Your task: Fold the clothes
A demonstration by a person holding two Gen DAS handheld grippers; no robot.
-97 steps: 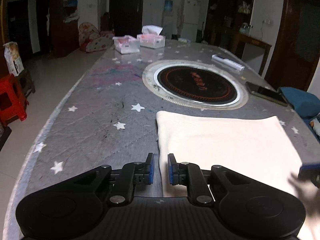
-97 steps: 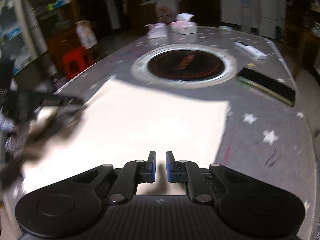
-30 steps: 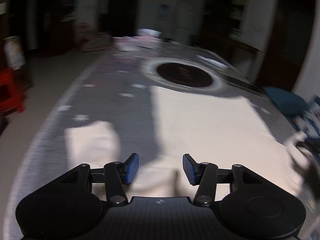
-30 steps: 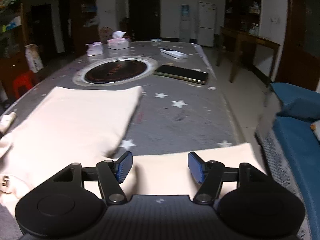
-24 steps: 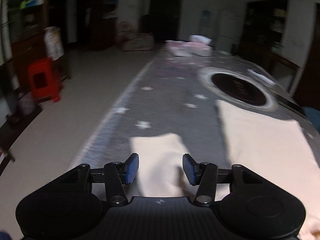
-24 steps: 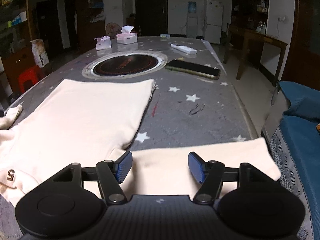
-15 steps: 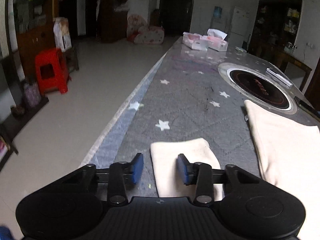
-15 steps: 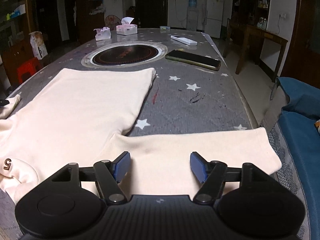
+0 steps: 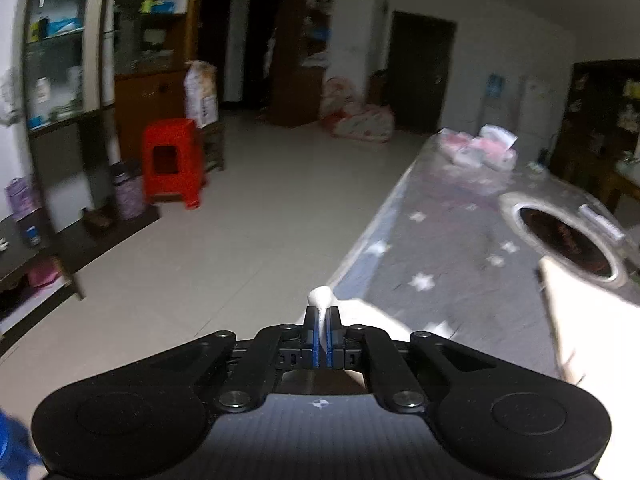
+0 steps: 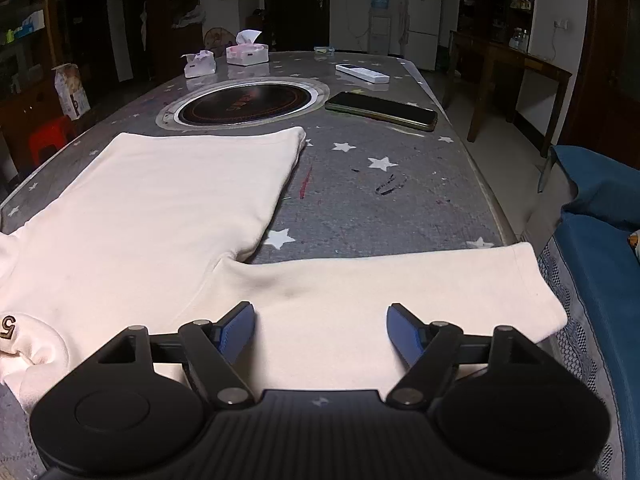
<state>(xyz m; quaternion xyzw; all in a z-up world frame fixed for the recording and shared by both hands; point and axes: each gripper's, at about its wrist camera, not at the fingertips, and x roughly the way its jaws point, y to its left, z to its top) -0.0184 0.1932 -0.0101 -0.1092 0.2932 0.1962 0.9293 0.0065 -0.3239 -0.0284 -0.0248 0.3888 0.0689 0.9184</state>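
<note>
A cream long-sleeved shirt point(image 10: 168, 200) lies flat on the grey star-patterned table point(image 10: 360, 208). Its right sleeve point(image 10: 400, 288) stretches toward the table's right edge. My right gripper point(image 10: 320, 326) is open, its jaws spread just above that sleeve. In the left wrist view my left gripper point(image 9: 321, 330) is shut on the cuff of the left sleeve point(image 9: 320, 298), at the table's left edge. The shirt body point(image 9: 592, 328) shows at the right of that view.
A round hotplate point(image 10: 244, 106) is set into the table beyond the shirt. A black phone point(image 10: 380, 110), a remote point(image 10: 362, 73) and tissue boxes point(image 10: 246, 54) lie farther back. A blue sofa point(image 10: 600, 240) stands to the right. A red stool point(image 9: 172, 160) stands on the floor at left.
My left gripper has closed on the left sleeve's cuff and swung toward the table's left edge. My right gripper has stayed open over the right sleeve, drawing back slightly.
</note>
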